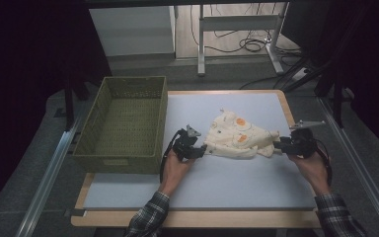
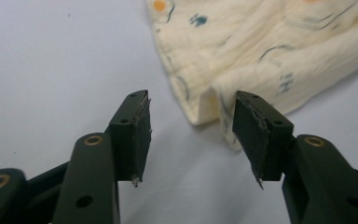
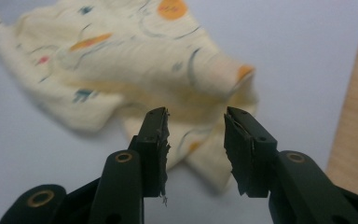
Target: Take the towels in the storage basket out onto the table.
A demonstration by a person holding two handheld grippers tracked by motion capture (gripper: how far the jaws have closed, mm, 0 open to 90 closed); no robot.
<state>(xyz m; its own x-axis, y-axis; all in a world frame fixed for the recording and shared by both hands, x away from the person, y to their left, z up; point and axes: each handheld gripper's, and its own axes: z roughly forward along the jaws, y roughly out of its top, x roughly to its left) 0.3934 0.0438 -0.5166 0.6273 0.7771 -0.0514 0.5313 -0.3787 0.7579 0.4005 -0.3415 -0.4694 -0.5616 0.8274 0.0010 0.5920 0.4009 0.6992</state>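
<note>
A crumpled cream cloth (image 1: 239, 134) with orange and blue prints lies on the pale mat (image 1: 202, 187) near the table's middle. My left gripper (image 1: 205, 148) sits at the cloth's left edge. In the left gripper view its jaws (image 2: 191, 126) stand open, with a folded corner of the cloth (image 2: 261, 46) lying loose between them. My right gripper (image 1: 276, 145) is at the cloth's right end. Its jaws (image 3: 196, 140) are open too, and the cloth (image 3: 135, 60) lies under and just beyond their tips without being pinched.
An empty olive woven basket (image 1: 118, 163) stands on the left of the table, close to my left hand. The wooden table edge (image 3: 354, 116) runs along the right of the mat. Desk legs and cables (image 1: 237, 44) are on the floor beyond.
</note>
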